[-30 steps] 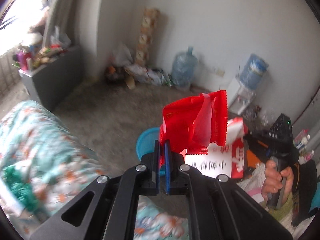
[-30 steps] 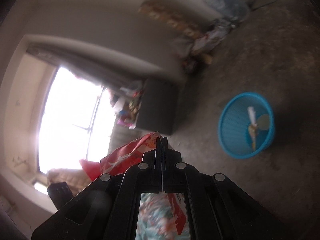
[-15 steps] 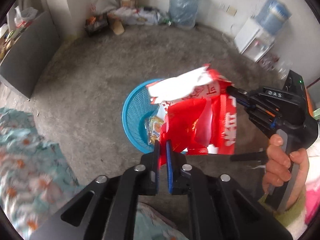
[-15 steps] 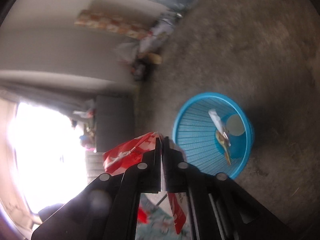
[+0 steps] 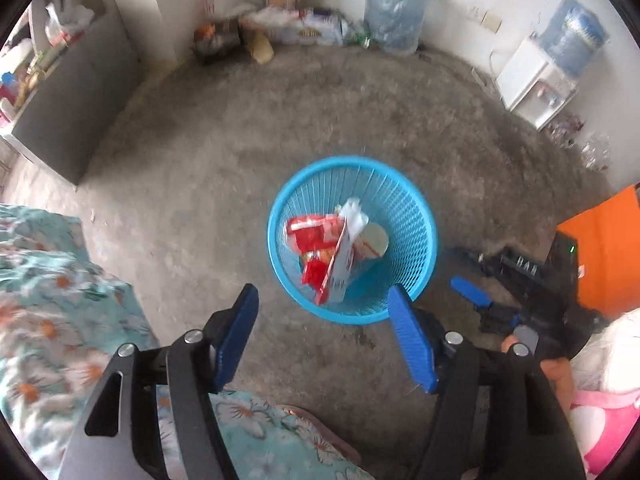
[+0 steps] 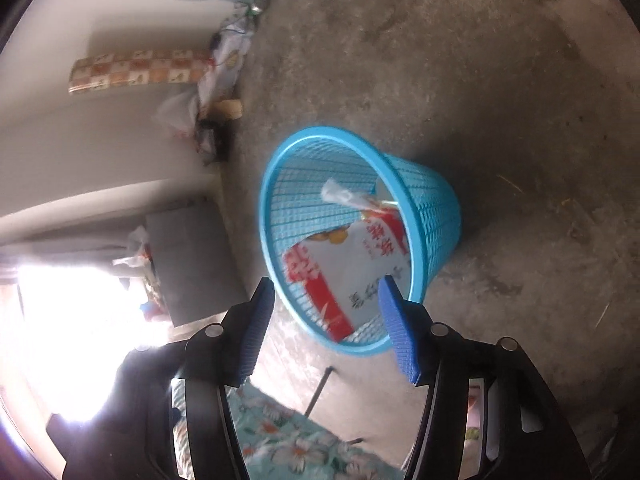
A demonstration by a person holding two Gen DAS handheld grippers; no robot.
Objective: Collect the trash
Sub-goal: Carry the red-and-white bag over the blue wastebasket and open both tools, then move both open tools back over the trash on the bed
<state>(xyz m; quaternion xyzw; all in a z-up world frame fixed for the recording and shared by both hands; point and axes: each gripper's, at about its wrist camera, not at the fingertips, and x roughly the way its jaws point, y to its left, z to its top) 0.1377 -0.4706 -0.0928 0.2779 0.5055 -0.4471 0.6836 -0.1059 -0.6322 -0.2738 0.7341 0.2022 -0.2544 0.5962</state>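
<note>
A blue mesh waste basket (image 5: 412, 216) stands on the concrete floor; it also shows in the right wrist view (image 6: 436, 204). Inside lie a red wrapper (image 5: 310, 236), a red-and-white packet (image 5: 340, 268) and a clear plastic scrap. The packet fills the basket in the right wrist view (image 6: 348, 264). My left gripper (image 5: 324, 300) is open and empty, above the basket's near rim. My right gripper (image 6: 326, 288) is open and empty, just above the basket's near rim; it shows to the right of the basket in the left wrist view (image 5: 472, 292).
A floral bedspread (image 5: 48, 312) lies at the left and below. A grey cabinet (image 5: 68, 104) stands far left. Water jugs (image 5: 394, 8), a dispenser (image 5: 536, 80) and bags line the far wall. An orange box (image 5: 604, 248) is at the right.
Both grippers opened over the basket. The red wrapper and the red-and-white packet dropped from them into the basket.
</note>
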